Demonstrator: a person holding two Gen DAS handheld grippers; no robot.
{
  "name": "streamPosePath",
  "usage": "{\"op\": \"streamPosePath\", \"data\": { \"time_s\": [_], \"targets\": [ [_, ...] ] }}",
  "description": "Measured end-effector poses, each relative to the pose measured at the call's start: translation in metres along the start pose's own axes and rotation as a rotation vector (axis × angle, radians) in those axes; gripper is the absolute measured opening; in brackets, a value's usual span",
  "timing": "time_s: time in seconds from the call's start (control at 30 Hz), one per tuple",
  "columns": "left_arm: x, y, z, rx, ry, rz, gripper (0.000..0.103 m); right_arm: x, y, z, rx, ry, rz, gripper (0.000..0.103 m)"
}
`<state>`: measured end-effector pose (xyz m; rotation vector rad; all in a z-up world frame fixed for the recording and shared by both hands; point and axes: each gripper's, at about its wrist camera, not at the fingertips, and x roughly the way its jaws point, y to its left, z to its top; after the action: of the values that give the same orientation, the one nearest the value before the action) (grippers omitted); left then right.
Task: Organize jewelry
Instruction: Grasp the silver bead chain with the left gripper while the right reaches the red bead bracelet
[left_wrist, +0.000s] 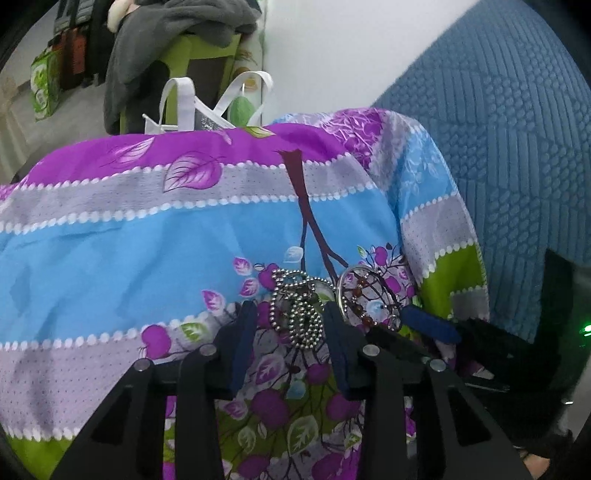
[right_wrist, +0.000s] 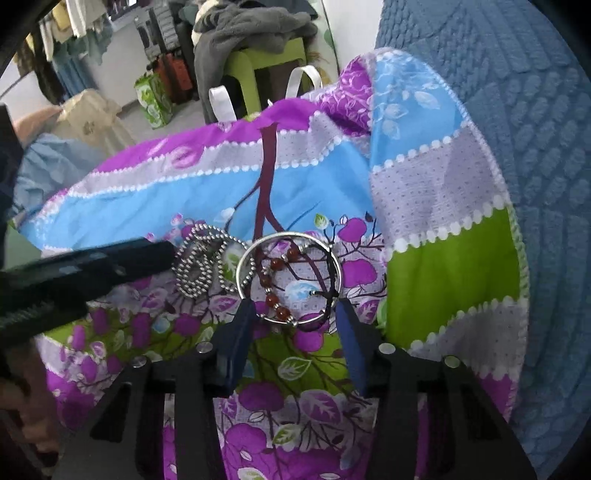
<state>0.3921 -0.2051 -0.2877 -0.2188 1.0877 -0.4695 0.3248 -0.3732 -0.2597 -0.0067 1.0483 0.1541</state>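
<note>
a: here, the ball chain (left_wrist: 297, 314) lies coiled on the floral cloth (left_wrist: 110, 240), just beside the silver bangle (right_wrist: 290, 278) with red beads (right_wrist: 275, 280).
b: grippers?
a: left gripper (left_wrist: 290, 321) and right gripper (right_wrist: 295, 317) both spread apart, straddling them; blue quilt (right_wrist: 535, 147) beyond.

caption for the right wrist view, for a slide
Open right hand-held gripper straddles a silver bangle with red beads, beside a coiled ball chain on floral cloth.

No readable text, labels, brands or numbers in either view. The patterned cloth (left_wrist: 184, 229) carries only leaf and fruit prints. The green bag (right_wrist: 151, 98) far left has a printed design, too small and blurred to read.
</note>
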Motion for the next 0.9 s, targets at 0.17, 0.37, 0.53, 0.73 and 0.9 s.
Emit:
{"op": "streamPosePath", "data": {
  "time_s": [0.17, 0.37, 0.53, 0.73, 0.9],
  "targets": [
    [0.011, -0.013, -0.002, 0.082, 0.012, 0.039, 0.036, -0.006, 0.001, -0.001, -0.011, -0.026, 0.028, 0.03],
    [0.017, -0.013, 0.001, 0.097, 0.001, 0.069, 0.018, 0.003, 0.003, 0.002, -0.033, -0.028, 0.041, 0.022],
    [0.017, -0.009, 0.003, 0.087, -0.002, 0.075, 0.004, 0.007, -0.003, 0.005, 0.007, -0.024, 0.033, 0.022],
    [0.003, -0.006, 0.004, 0.041, -0.028, 0.045, 0.001, 0.011, -0.008, 0.008, 0.034, -0.016, 0.016, 0.022],
    [-0.018, -0.004, 0.005, 0.006, -0.054, 0.017, 0.001, 0.015, 0.001, 0.009, 0.001, -0.003, -0.015, 0.006]
  ]
}}
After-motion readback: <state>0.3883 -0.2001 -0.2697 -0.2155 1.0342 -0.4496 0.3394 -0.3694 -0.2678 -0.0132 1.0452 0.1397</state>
